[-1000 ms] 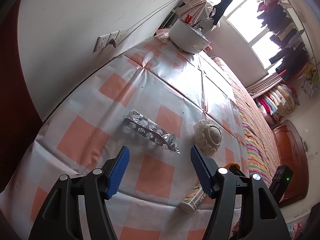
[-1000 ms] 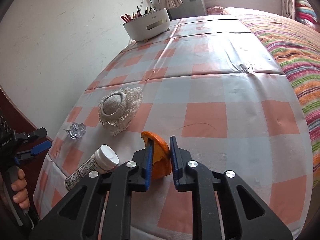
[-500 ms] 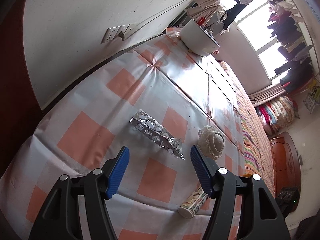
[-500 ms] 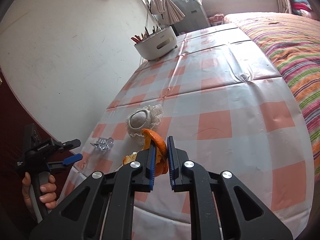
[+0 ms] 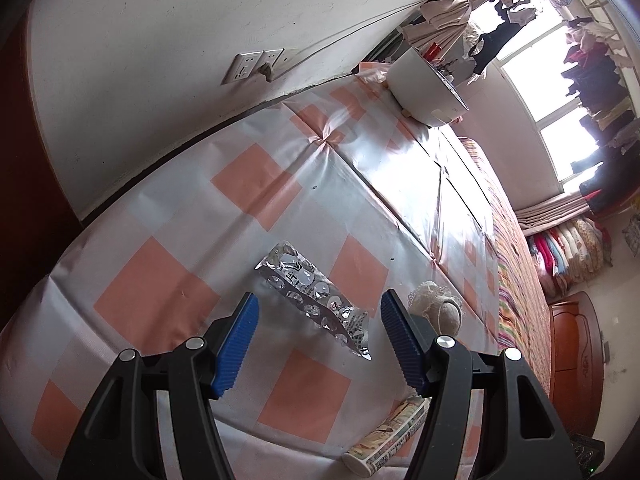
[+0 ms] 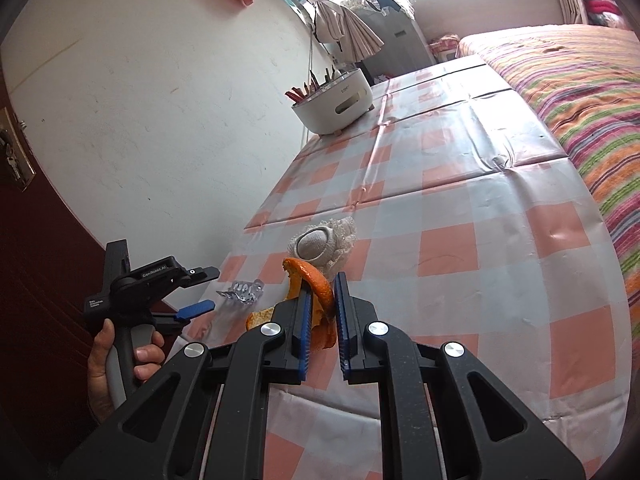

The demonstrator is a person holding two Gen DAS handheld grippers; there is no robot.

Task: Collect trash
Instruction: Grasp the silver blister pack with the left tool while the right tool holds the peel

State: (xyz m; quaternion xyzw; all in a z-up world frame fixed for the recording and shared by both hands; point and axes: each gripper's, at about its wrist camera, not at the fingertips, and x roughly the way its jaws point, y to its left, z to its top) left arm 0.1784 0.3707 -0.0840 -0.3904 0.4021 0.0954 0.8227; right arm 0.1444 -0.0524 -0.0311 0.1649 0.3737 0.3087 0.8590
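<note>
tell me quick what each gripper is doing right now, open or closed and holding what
Left gripper: open, empty, jaws above the blister pack.
Right gripper: shut on the orange peel.

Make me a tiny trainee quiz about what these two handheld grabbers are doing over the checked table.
1. True or false: the right gripper is shut on the orange peel.
2. What lies in front of the open left gripper: A the blister pack, B the bottle, C the white bowl?
3. Fill in: the lace item lies on the ____.

Key: 1 true; 2 A; 3 tablecloth.
</note>
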